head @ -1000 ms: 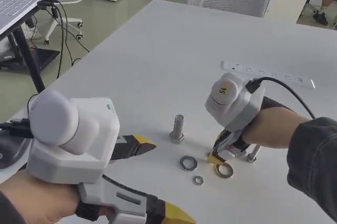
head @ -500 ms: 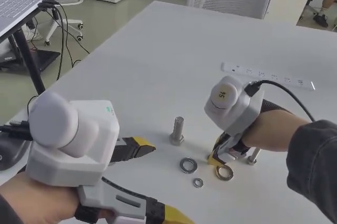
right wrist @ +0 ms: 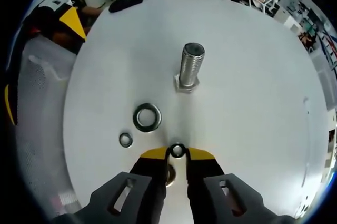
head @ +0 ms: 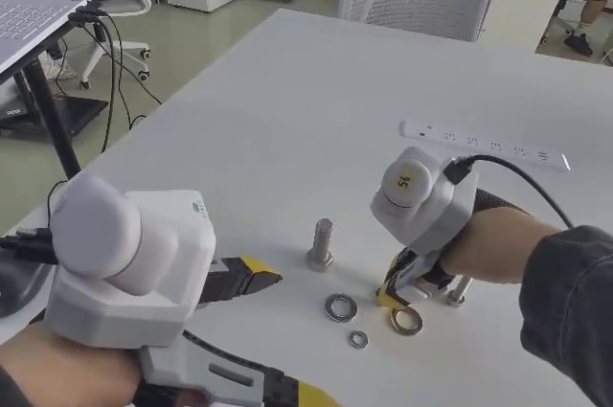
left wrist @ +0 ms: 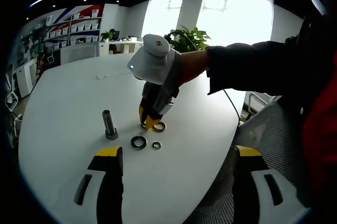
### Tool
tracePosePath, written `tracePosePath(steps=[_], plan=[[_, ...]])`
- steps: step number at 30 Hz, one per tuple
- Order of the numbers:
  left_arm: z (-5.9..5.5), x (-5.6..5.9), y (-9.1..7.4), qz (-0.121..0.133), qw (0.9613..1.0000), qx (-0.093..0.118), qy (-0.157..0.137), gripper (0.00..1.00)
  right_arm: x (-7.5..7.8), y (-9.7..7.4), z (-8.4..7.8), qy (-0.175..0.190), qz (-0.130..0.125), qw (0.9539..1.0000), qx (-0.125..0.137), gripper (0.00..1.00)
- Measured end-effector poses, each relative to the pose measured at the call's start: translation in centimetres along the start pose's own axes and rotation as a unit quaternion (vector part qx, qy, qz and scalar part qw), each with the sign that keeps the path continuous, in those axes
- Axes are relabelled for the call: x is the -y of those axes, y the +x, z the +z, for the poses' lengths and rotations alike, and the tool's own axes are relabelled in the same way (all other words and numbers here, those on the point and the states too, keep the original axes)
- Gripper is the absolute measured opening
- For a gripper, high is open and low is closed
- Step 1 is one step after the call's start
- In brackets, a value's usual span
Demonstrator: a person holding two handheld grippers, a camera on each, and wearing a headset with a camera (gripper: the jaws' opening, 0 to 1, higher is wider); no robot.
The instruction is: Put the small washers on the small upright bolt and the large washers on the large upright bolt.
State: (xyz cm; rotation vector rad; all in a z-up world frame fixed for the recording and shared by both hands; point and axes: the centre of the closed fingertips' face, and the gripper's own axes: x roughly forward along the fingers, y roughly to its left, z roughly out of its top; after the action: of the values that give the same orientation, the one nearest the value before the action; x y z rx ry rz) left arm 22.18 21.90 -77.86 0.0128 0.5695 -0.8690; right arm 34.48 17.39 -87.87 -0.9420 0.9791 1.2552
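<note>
Steel small washer (right wrist: 177, 150) pinched in right gripper (right wrist: 177, 155), left gripper (left wrist: 177, 153) spread wide, sticker (head: 406, 181) digits unclear

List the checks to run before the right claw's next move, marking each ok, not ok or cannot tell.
1. Right claw shut on a small washer: ok.
2. Small bolt upright and reachable: cannot tell, the right hand hides most of it.
3. Large bolt upright: ok.
4. Left claw open, apart from the parts: ok.
5. Large washer and loose small washer lying flat: ok.
</note>
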Motion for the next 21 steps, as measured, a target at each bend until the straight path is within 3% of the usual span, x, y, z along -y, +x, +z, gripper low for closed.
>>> tracePosePath(steps=[21], plan=[[0.05, -0.04, 0.07, 0.003, 1.0000, 0.001, 0.002, 0.86, 0.09, 0.11, -0.09, 0.000, -0.001, 1.0000, 0.000, 0.14]])
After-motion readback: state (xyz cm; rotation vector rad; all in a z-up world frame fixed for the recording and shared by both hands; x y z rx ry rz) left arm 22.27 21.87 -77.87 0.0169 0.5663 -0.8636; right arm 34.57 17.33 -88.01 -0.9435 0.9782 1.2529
